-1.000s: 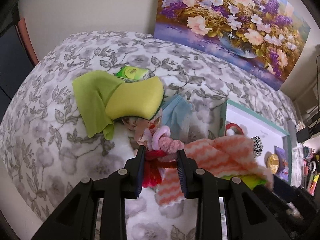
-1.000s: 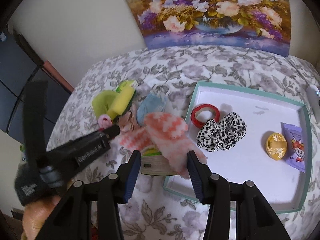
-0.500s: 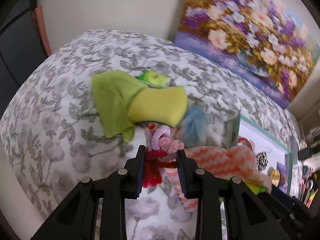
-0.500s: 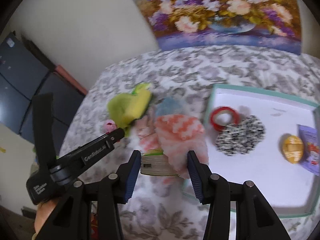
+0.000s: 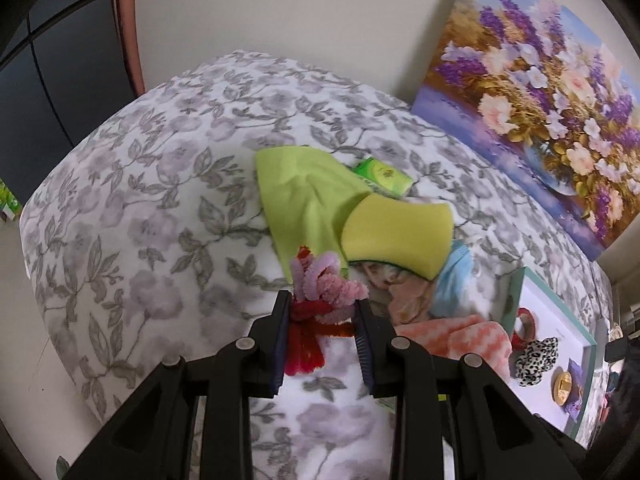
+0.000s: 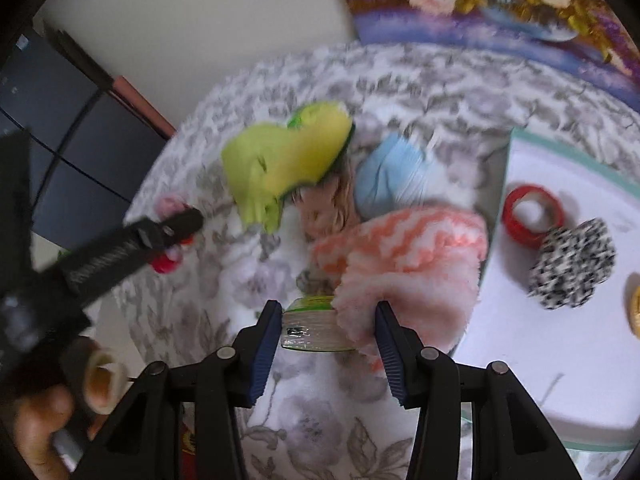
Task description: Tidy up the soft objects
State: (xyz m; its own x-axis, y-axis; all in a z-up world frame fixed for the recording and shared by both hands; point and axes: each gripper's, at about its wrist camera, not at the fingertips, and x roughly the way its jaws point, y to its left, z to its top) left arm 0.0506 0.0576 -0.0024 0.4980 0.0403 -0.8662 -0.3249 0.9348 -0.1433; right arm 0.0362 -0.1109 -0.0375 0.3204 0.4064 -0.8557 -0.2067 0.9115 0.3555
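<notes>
My left gripper [image 5: 322, 312] is shut on a pink and red pipe-cleaner bundle [image 5: 320, 292] and holds it above the floral cloth, left of the pile. It also shows in the right wrist view [image 6: 172, 236]. My right gripper [image 6: 326, 328] is shut on a green tissue pack [image 6: 312, 326] together with the edge of a peach zigzag fleece cloth [image 6: 404, 256]. The pile holds a yellow sponge [image 5: 396, 236], a lime green cloth [image 5: 304, 196], a light blue cloth [image 6: 392, 176] and a beige soft item [image 6: 328, 208].
A white tray with a teal rim [image 6: 568, 152] at the right holds a red tape roll [image 6: 532, 210], a leopard-print scrunchie [image 6: 572, 268] and a gold item [image 5: 563, 386]. A second green pack [image 5: 384, 174] lies behind the lime cloth. A flower painting [image 5: 552, 96] leans on the wall.
My left gripper has moved left and away from the pile with the pipe-cleaner bundle. My right gripper has moved left with the pack and fleece cloth; the tray now sits farther right.
</notes>
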